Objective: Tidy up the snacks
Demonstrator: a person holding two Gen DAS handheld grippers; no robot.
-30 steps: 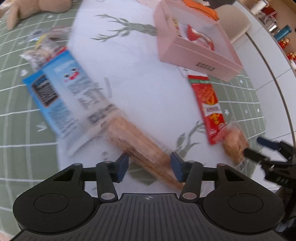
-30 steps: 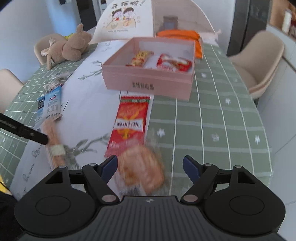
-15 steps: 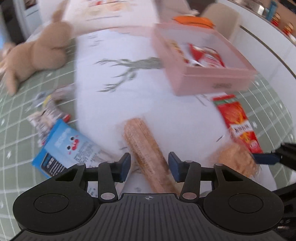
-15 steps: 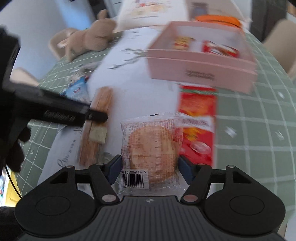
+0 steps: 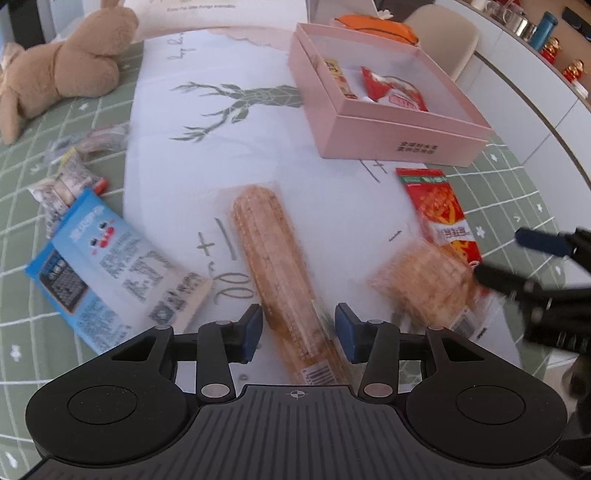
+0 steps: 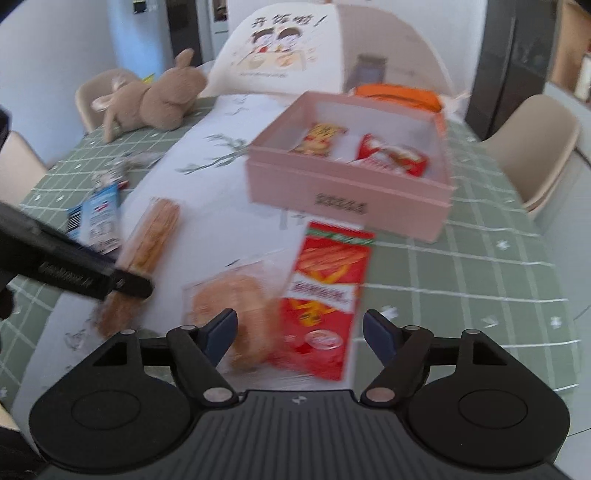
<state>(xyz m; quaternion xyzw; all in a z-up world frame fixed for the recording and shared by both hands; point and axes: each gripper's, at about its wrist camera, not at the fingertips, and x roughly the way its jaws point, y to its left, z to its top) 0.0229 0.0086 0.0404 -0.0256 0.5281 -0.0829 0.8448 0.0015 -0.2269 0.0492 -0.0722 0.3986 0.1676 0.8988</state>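
Note:
A long pack of brown crackers (image 5: pixel 269 243) lies on the white runner, its near end between the fingers of my left gripper (image 5: pixel 298 330). Those jaws are opening and a thin gap shows at each pad. A round cracker in clear wrap (image 6: pixel 236 306) rests beside the left finger of my right gripper (image 6: pixel 299 325), whose jaws are opening over it and the long red snack pack (image 6: pixel 328 280). The pink box (image 5: pixel 399 144) stands further back with a yellow pack (image 5: pixel 338 74) and a red pack (image 5: pixel 395 92) inside.
A blue pack (image 5: pixel 96 258) and small wrapped snacks (image 5: pixel 70 181) lie at the left on the green checked cloth. A plush rabbit (image 5: pixel 62 70) sits at the far left, an orange item (image 5: pixel 376 27) behind the box. Chairs stand around the table.
My right gripper's jaws have spread off the round cracker pack and shifted right toward the red pack. My left gripper's jaws have widened a little around the long cracker pack.

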